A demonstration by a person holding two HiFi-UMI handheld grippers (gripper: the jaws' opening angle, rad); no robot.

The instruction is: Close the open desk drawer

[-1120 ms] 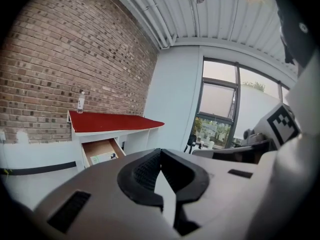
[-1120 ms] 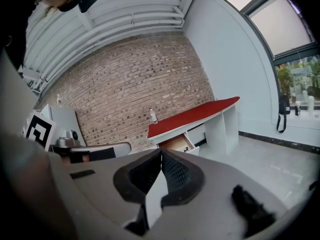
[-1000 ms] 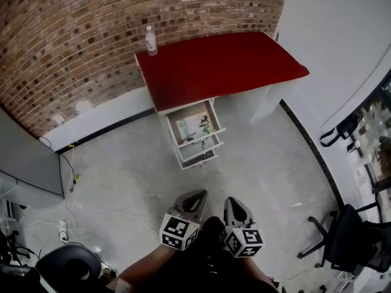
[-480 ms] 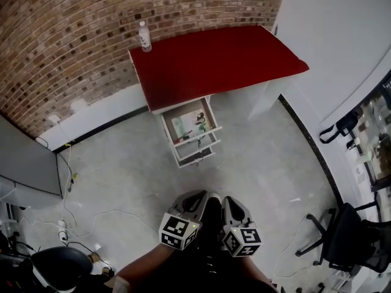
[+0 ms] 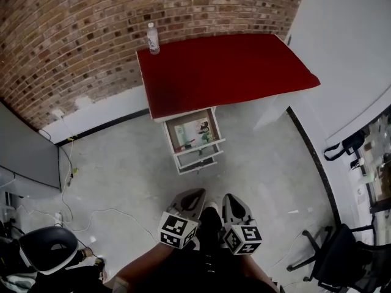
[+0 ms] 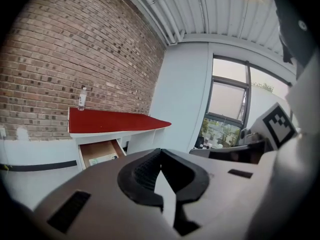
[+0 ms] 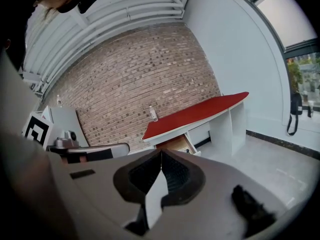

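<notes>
Drawer (image 5: 194,133) gapes open mid-frame, well above left gripper (image 5: 197,195) and right gripper (image 5: 230,199), both pinched together, empty; left seems slightly nearer.

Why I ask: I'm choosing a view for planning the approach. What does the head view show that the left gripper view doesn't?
Only the head view: the floor cables, the stretch of bare floor up to the desk, and the lower drawers beneath the open one.
Only the left gripper view: the left gripper close up, claw shut on nothing, plus a window and ribbed ceiling.
Both: the red desk, the plastic bottle on it, the open drawer, the brick wall.
</notes>
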